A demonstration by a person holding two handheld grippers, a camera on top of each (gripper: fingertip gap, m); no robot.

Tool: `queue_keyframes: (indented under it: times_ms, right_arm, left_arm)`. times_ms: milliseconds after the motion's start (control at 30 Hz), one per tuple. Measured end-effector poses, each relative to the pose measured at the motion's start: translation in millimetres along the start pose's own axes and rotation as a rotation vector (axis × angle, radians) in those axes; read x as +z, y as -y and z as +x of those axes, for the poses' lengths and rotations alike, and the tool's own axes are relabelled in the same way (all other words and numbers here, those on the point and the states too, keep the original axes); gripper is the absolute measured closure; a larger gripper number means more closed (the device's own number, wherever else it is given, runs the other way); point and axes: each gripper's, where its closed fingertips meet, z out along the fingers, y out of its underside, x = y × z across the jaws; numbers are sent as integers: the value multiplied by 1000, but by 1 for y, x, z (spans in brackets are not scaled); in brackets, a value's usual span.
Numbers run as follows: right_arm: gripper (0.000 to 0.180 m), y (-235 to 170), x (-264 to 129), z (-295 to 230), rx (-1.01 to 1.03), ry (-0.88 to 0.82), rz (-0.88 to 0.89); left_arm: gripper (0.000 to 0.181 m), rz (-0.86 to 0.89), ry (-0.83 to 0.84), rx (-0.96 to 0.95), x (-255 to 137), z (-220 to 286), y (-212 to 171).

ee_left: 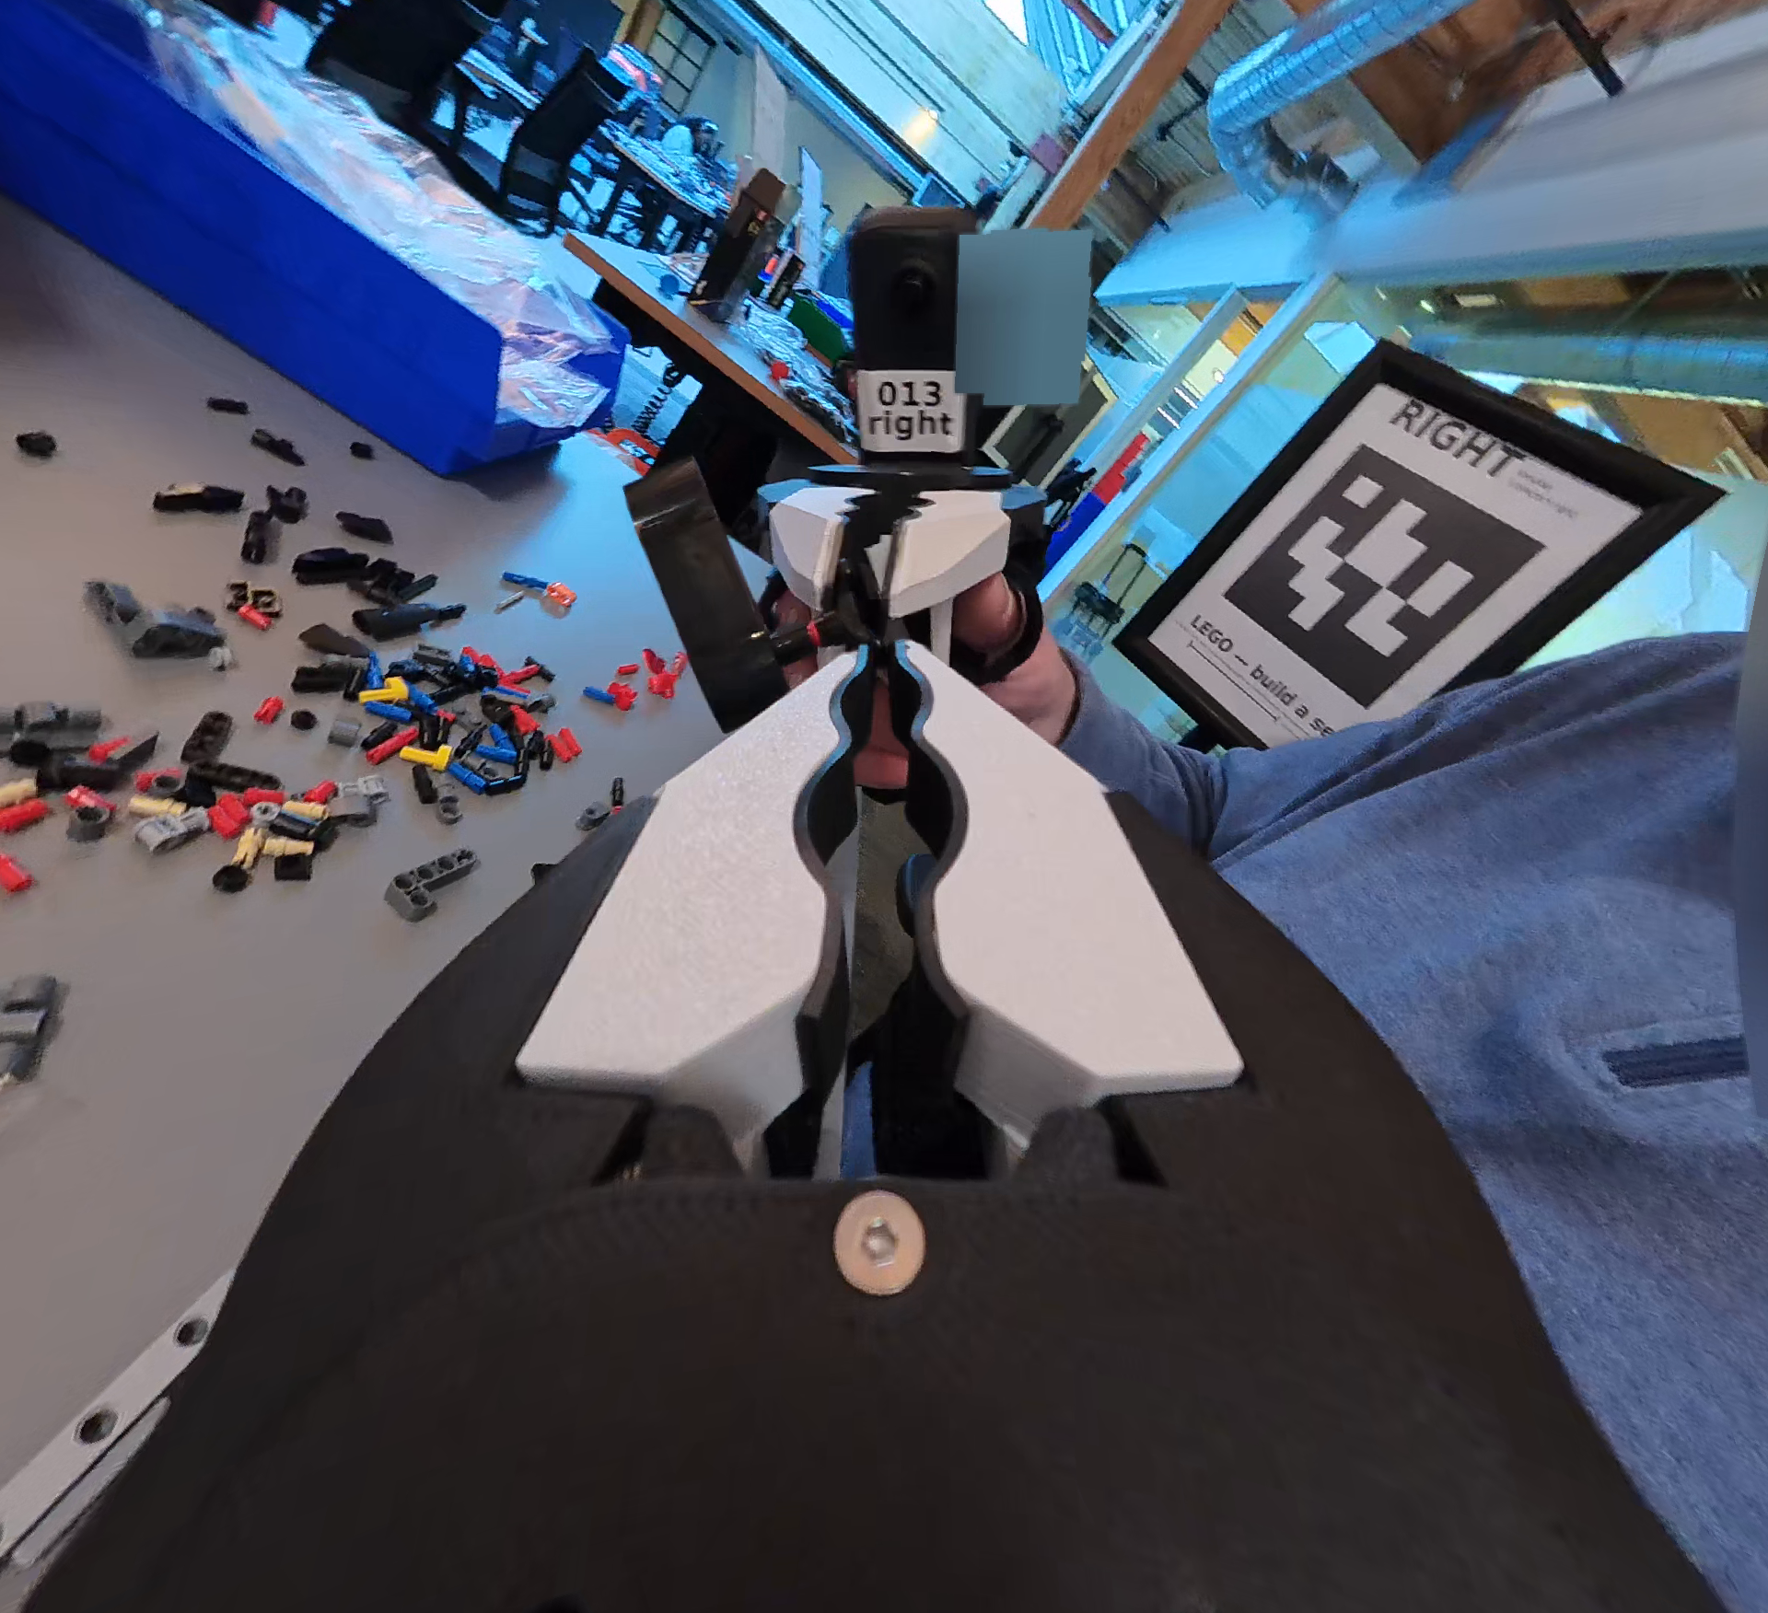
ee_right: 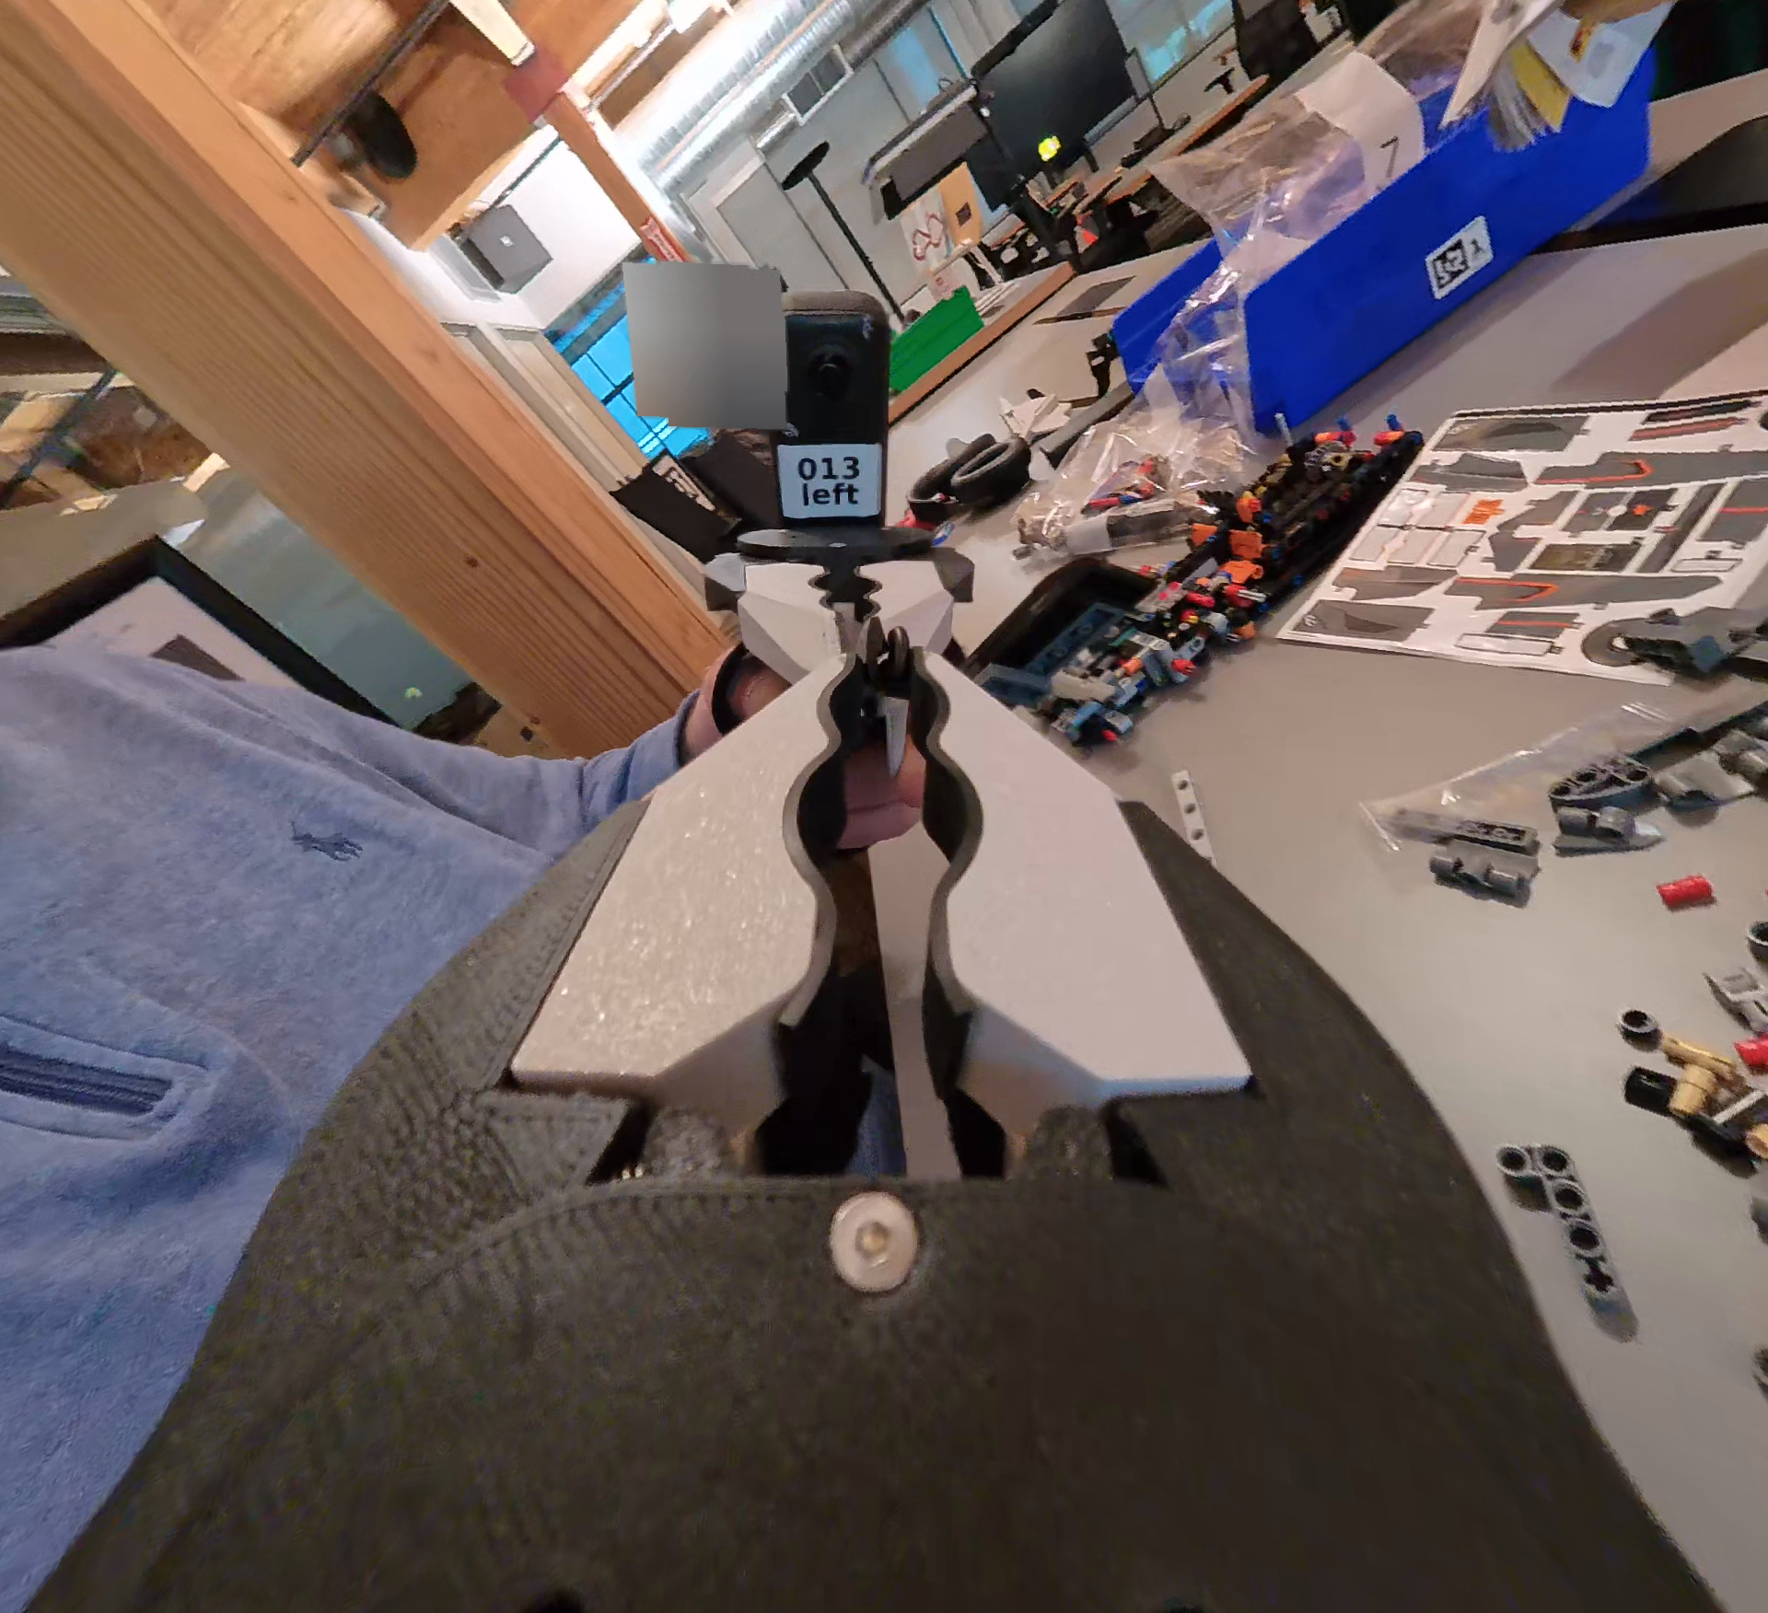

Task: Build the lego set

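Left claw (ee_left: 875,673) and right claw (ee_right: 885,673) meeting tip to tip, both gripping black assembly (ee_left: 737,601); loose pieces (ee_left: 402,725) lying on surface (ee_left: 287,1041).

Loose pieces (ee_left: 383,735) lie on the table (ee_left: 239,1089), bin (ee_left: 239,228) behind.

Grey table (ee_left: 239,1041) under scattered lego pieces (ee_left: 411,725), blue bin (ee_right: 1416,266), sticker sheet (ee_right: 1550,534), half-built model (ee_right: 1205,572).
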Motion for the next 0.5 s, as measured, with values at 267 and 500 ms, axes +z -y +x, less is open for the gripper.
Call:
queue_keyframes:
  times_ms: [267,500]
  right_arm:
    - [179,11,-2,-13,31,95,31]
    - [176,19,-1,-12,11,66,58]
  left_arm:
    - [180,-58,-16,58,-2,11,9]
    - [180,-62,-9,73,1,11,17]
